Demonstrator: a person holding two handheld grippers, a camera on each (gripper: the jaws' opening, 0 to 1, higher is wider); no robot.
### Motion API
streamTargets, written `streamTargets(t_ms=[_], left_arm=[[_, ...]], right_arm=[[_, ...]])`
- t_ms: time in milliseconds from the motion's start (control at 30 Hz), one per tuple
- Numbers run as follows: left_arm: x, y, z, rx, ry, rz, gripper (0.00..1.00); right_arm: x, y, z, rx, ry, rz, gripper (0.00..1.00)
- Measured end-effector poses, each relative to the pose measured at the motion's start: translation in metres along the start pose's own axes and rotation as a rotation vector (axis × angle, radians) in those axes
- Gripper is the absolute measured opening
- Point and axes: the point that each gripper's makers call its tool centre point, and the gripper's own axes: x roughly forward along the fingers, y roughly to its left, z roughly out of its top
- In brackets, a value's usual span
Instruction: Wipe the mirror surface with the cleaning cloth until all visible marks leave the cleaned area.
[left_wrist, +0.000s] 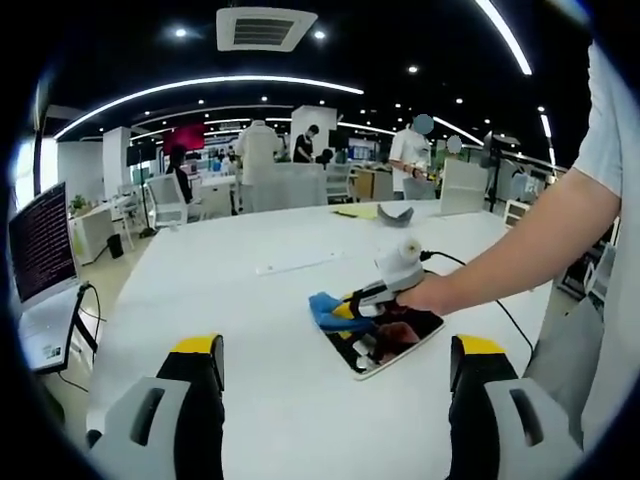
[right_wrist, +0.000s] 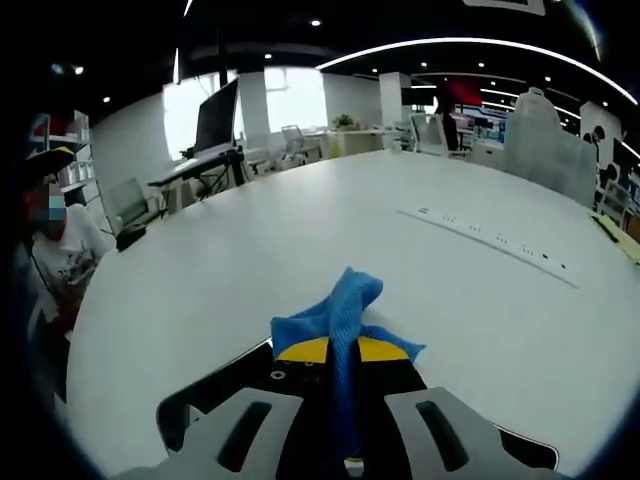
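We see the mirror (left_wrist: 385, 340) lying flat near the counter's (left_wrist: 260, 300) edge closest to us. Our right hand-held gripper (left_wrist: 352, 308) clamps the blue cloth (right_wrist: 335, 320) and presses it onto the mirror's end. Our left hand-held gripper (left_wrist: 335, 400) hovers nearby, jaws spread and empty.

- Left gripper (left_wrist: 335, 375), grey body with yellow-tipped black jaws, is held up off the tabletop with its jaws spread wide apart, nothing between them.
- Right gripper (right_wrist: 342, 352), same grey-and-yellow build, has its jaws pinched together on a blue mesh cleaning cloth (right_wrist: 335, 310) that bunches out in front of the tips.
- From the left gripper view, that right gripper (left_wrist: 372, 300) is angled down low over the table, with the person's right hand (left_wrist: 432, 293) wrapped around it.
- Their bare forearm (left_wrist: 530, 240) reaches in from the right, short pale sleeve up top.
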Motion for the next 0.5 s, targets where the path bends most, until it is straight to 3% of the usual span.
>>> streamTargets(t_ms=[500], left_arm=[[0.002,-0.012,0.005,0.019,-0.004,0.001,0.93]], right_arm=[[-0.013,-0.007,-0.007,-0.014,0.002,0.000,0.03]])
